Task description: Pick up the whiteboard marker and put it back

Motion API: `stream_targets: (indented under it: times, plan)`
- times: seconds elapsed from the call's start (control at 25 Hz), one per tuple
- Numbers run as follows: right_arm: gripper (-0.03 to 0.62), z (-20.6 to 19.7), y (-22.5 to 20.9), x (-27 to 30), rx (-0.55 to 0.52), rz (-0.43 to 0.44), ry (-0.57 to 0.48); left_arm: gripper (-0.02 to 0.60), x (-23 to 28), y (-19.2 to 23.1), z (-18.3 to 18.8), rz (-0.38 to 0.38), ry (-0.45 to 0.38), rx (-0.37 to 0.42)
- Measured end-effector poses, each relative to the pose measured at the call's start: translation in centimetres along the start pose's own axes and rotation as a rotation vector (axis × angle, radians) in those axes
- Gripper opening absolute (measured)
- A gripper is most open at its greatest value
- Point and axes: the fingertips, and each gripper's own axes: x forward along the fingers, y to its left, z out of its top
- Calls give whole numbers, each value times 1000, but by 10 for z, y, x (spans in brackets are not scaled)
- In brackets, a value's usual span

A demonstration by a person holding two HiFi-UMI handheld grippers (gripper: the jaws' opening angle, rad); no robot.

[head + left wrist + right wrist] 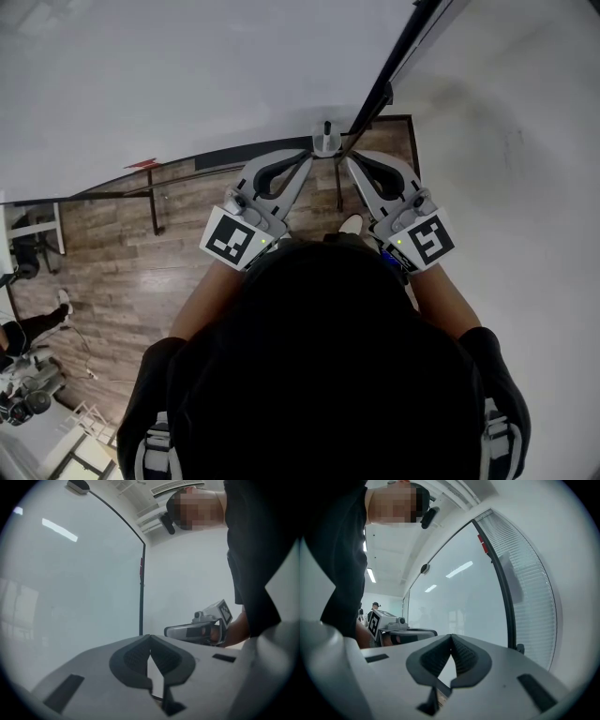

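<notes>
In the head view a small white holder (pixel 325 143) sits at the foot of the whiteboard (pixel 187 75), with a dark stick (pixel 326 127) upright in it that may be the marker. My left gripper (pixel 307 156) and right gripper (pixel 350 159) are held side by side, pointing at the board on either side of the holder. Both are shut with nothing between the jaws. The left gripper view shows its jaws (pixel 150 637) meeting at the tips and the right gripper (pixel 197 630) beside it. In the right gripper view the jaws (pixel 451 636) are also together.
A black frame post (pixel 380 89) runs up between the whiteboard and a pale wall (pixel 525 141) on the right. Wood flooring (pixel 122 253) lies below, with thin metal rails (pixel 155 192) along the board's base. Equipment and a person's leg (pixel 33 323) show at the far left.
</notes>
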Motion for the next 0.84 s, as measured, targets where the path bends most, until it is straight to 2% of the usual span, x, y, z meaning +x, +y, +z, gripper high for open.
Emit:
stream_targets:
  times: [0.44, 0.84]
  plan:
    - [0, -6, -2, 3, -7, -4, 19, 5, 0, 2, 0, 12, -1, 0]
    - [0, 0, 5, 5, -12, 3, -17, 5, -7, 2, -3, 21, 5, -3]
